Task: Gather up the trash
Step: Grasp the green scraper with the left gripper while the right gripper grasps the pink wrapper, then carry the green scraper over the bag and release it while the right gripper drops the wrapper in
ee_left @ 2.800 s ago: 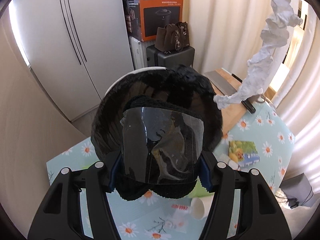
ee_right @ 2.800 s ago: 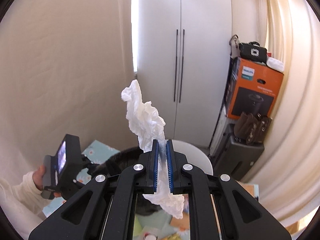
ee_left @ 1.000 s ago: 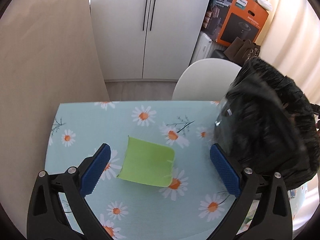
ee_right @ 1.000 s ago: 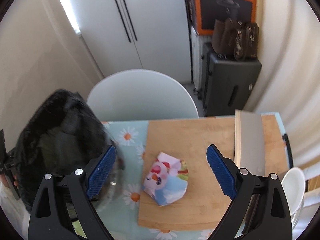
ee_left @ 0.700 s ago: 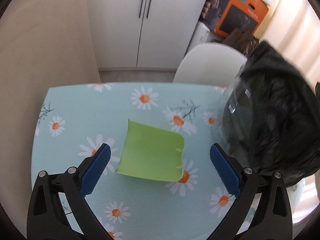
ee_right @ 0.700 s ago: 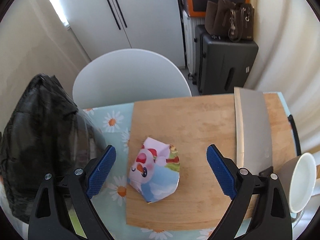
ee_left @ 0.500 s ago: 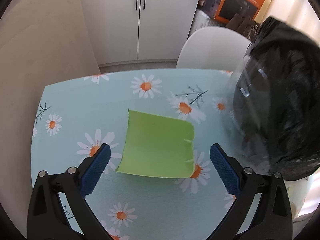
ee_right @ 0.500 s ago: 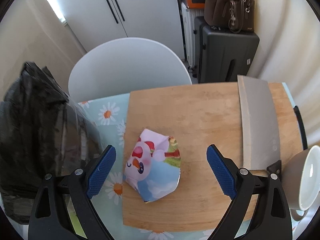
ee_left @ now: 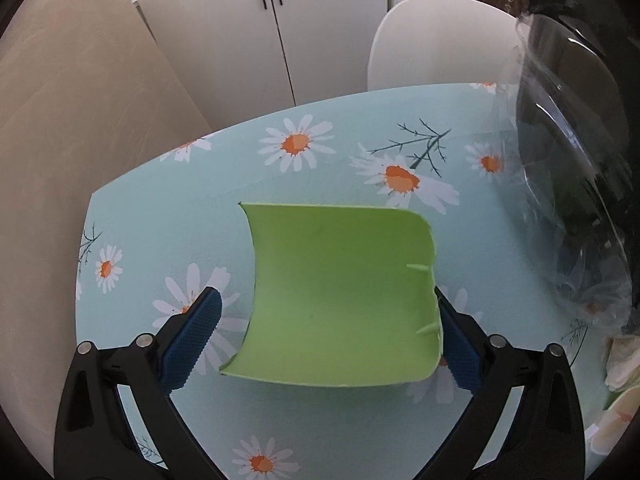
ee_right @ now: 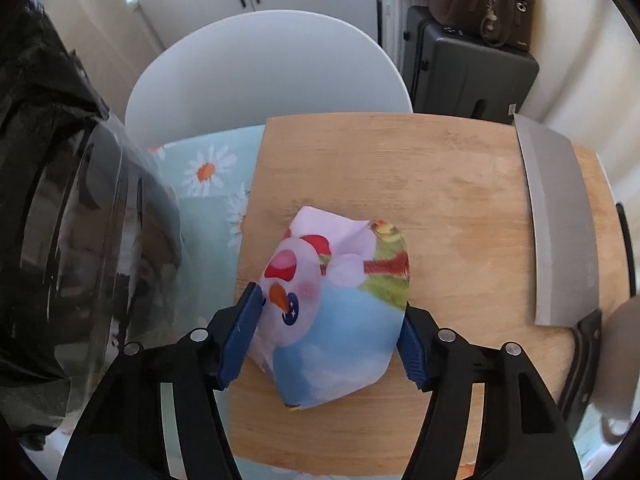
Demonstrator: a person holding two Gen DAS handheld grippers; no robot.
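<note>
A curled green paper sheet (ee_left: 340, 292) lies on the daisy tablecloth (ee_left: 200, 208). My left gripper (ee_left: 326, 340) is open, its blue pads on either side of the sheet's near end. A crumpled cartoon-print wrapper (ee_right: 332, 312) lies on a wooden cutting board (ee_right: 440, 200). My right gripper (ee_right: 328, 340) is open, its pads straddling the wrapper. A bin lined with a black trash bag stands at the right in the left wrist view (ee_left: 580, 160) and at the left in the right wrist view (ee_right: 60, 220).
A cleaver (ee_right: 556, 232) lies on the board's right side, with a white cup (ee_right: 620, 360) beside it. A white chair (ee_right: 264, 76) stands behind the table, with a dark suitcase (ee_right: 468, 68) and cupboard doors (ee_left: 280, 20) beyond. Paper cups (ee_left: 616, 412) lie at the table's right edge.
Both grippers let go of the bag and the tissue, opened wide and came down. The left now straddles the green sheet, the right straddles the cartoon wrapper.
</note>
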